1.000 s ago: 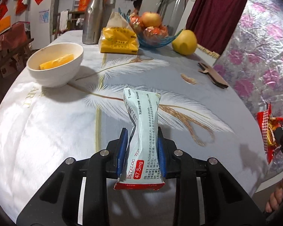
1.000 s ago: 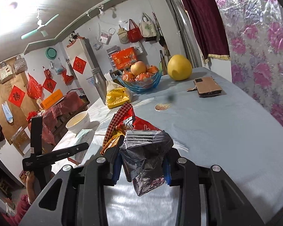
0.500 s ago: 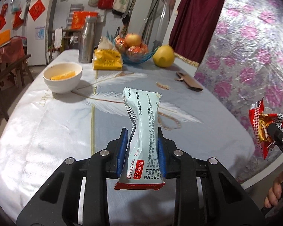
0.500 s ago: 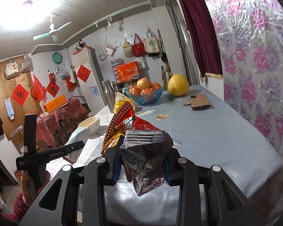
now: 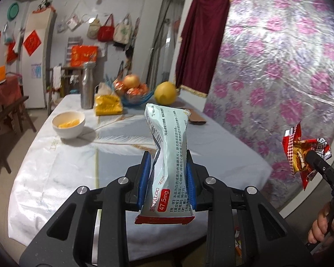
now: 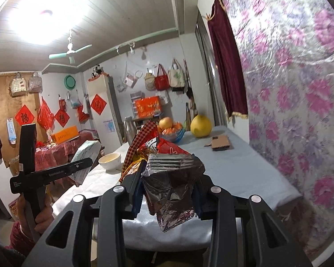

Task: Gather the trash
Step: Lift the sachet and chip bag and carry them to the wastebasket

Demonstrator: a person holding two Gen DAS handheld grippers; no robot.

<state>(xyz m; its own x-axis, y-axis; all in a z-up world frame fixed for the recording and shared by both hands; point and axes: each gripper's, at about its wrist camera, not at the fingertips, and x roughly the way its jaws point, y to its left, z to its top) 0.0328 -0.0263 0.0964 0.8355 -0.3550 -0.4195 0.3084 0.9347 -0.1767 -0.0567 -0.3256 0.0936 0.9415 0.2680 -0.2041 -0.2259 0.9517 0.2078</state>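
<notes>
Left wrist: left gripper (image 5: 167, 178) squeezing pill box (image 5: 167, 153); right gripper (image 6: 169, 191) squeezing wrapper (image 6: 171, 178). Carrying trash, table (image 5: 55, 166) far. Probably needing a bin next.

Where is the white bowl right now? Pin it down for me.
In the left wrist view the white bowl sits on the table's left side, in front of the steel bottle and the yellow packet.

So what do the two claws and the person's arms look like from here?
Both the left claw and right claw are matte black angular frames with silver round bolts and blue ribbed pads. Small white lettering marks the handles. A dark red sleeve shows at the left wrist.
</notes>
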